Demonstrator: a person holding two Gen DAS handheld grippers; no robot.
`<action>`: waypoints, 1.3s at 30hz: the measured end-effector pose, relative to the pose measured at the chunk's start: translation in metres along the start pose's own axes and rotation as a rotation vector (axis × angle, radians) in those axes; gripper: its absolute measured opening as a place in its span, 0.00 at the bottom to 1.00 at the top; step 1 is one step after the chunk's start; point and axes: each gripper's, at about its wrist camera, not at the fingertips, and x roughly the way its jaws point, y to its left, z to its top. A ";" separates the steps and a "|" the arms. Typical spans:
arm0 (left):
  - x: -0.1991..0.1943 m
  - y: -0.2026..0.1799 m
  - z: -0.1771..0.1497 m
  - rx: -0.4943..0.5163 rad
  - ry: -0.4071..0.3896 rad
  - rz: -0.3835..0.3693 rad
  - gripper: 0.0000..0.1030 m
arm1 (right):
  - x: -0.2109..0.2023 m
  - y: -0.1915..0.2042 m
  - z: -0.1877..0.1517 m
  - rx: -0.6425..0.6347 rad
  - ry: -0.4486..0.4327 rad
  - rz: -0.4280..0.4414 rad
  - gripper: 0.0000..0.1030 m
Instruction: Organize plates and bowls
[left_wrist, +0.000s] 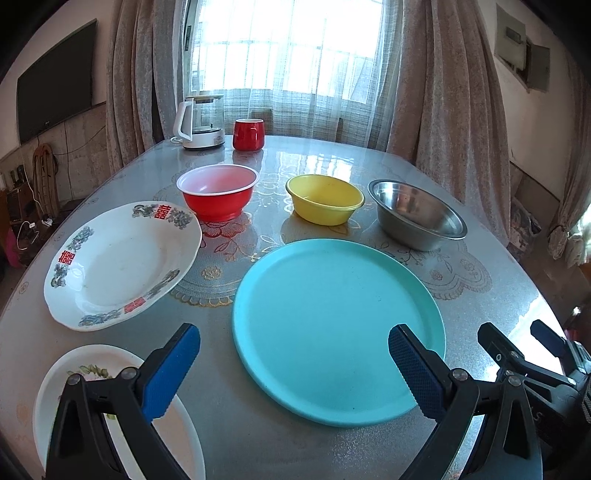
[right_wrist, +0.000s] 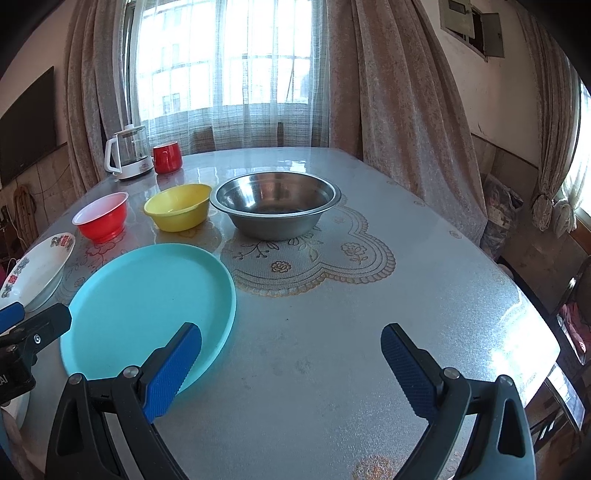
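Teal plate (left_wrist: 332, 325) lying flat just ahead of the left gripper (left_wrist: 293, 363), jaws wide and empty — likely the stacking base. Beyond: red bowl (left_wrist: 218, 192), yellow bowl (left_wrist: 325, 199), steel bowl (left_wrist: 417, 212). Right gripper (right_wrist: 291, 363) likewise wide — over bare table (right_wrist: 332, 350).

Shiny metal bowl (right_wrist: 275, 206) beyond the jaws; matt plastic-looking turquoise plate (left_wrist: 338, 330) between them; glossy white plate (left_wrist: 122, 264) left; table (right_wrist: 332, 350) cover glossy.

A bright window (left_wrist: 288, 48) with sheer netting and heavy beige curtains (right_wrist: 399, 96) lights a glossy table (right_wrist: 332, 332). A dark television (left_wrist: 55, 81) hangs on the left wall; a kettle (left_wrist: 201, 122) stands beside a red mug (left_wrist: 248, 134).
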 end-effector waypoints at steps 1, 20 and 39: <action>0.001 0.000 0.000 0.001 0.004 -0.008 1.00 | 0.000 -0.002 0.000 0.005 0.004 0.000 0.97; -0.013 0.011 -0.002 0.034 -0.012 0.019 0.99 | 0.001 -0.004 -0.002 0.030 0.015 0.064 0.97; -0.017 -0.002 0.000 0.106 0.000 0.037 0.99 | 0.013 0.002 0.007 0.019 0.037 0.149 0.95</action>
